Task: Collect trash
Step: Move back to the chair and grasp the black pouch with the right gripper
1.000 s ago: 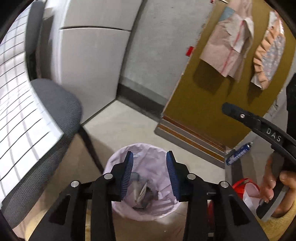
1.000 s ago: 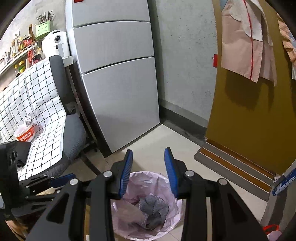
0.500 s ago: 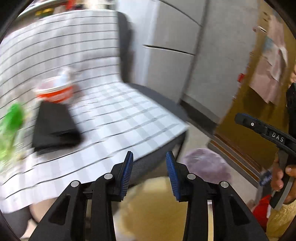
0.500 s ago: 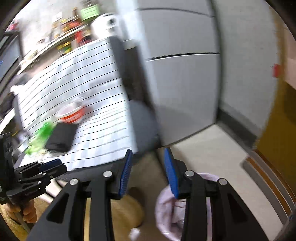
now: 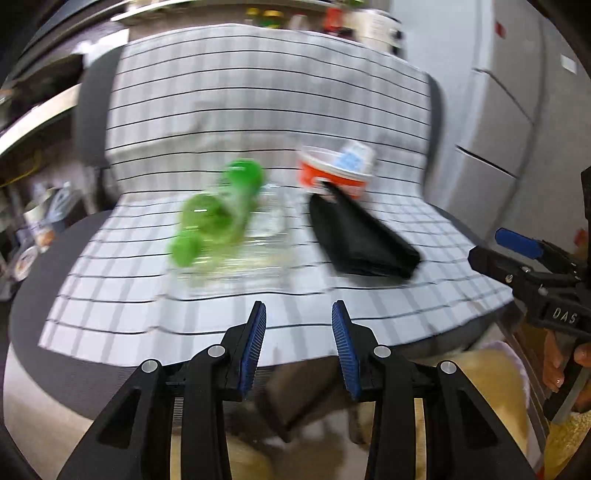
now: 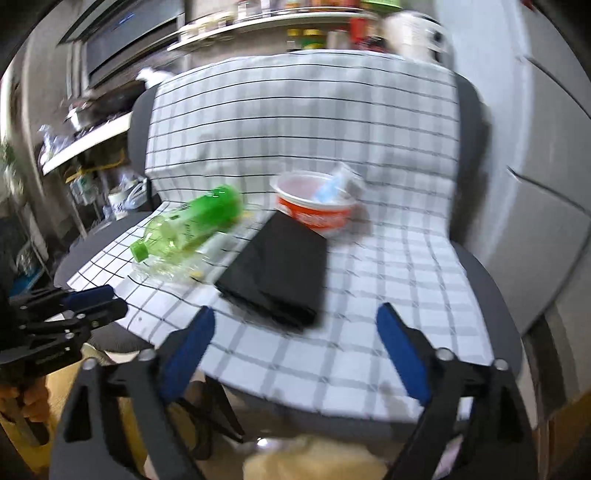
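Observation:
Trash lies on a chair seat under a checked cloth (image 6: 406,266): a green plastic bottle (image 6: 192,221) on its side, crumpled clear plastic (image 6: 173,266) beside it, a red-and-white noodle bowl (image 6: 314,210) with a wrapper inside, and a flat black folded item (image 6: 280,269). The left wrist view shows the same bottle (image 5: 218,218), bowl (image 5: 336,173) and black item (image 5: 358,240). My left gripper (image 5: 299,310) hangs over the seat's front edge, jaws partly apart and empty. My right gripper (image 6: 295,312) faces the black item; its jaws are opening wide, with nothing between them.
A grey fridge (image 6: 535,147) stands to the right of the chair. Behind the chair, shelves (image 6: 295,22) hold bottles and jars, and a cluttered counter (image 6: 85,147) sits at the left. Each gripper shows at the edge of the other's view, held by a hand.
Both views have swung from the lined bin on the floor up to the chair seat with the trash. The right jaws have spread much wider. The left jaws keep the same gap.

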`<state>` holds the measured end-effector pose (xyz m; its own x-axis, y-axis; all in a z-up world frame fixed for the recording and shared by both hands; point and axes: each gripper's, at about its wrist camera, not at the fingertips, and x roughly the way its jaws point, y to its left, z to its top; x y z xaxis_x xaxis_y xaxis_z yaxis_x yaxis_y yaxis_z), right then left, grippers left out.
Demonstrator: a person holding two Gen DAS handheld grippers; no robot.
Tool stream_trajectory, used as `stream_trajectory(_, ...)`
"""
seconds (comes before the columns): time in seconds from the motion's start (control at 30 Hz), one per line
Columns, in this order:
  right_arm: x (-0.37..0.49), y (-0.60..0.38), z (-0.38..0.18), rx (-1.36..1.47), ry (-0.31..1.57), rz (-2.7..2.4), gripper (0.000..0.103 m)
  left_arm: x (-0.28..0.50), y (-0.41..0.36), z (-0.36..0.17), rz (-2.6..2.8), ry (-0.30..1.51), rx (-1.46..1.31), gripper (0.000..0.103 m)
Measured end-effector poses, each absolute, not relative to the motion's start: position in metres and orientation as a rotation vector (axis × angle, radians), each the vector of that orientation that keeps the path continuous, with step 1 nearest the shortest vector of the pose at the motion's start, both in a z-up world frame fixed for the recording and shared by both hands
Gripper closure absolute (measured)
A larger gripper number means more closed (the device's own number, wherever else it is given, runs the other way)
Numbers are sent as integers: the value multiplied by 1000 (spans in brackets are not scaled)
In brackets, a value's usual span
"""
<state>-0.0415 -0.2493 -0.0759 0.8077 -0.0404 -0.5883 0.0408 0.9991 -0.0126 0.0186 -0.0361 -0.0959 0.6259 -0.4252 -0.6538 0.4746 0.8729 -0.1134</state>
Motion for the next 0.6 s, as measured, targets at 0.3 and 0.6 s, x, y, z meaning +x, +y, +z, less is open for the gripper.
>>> stream_trajectory(0.3, 46, -184, -115, -274, 764, -70, 11, 37, 0, -106, -467, 758, -31, 64)
stream_trajectory(0.6, 73, -192, -148, -243, 865, -116, 19, 45, 8, -119, -472, 785, -61, 64)
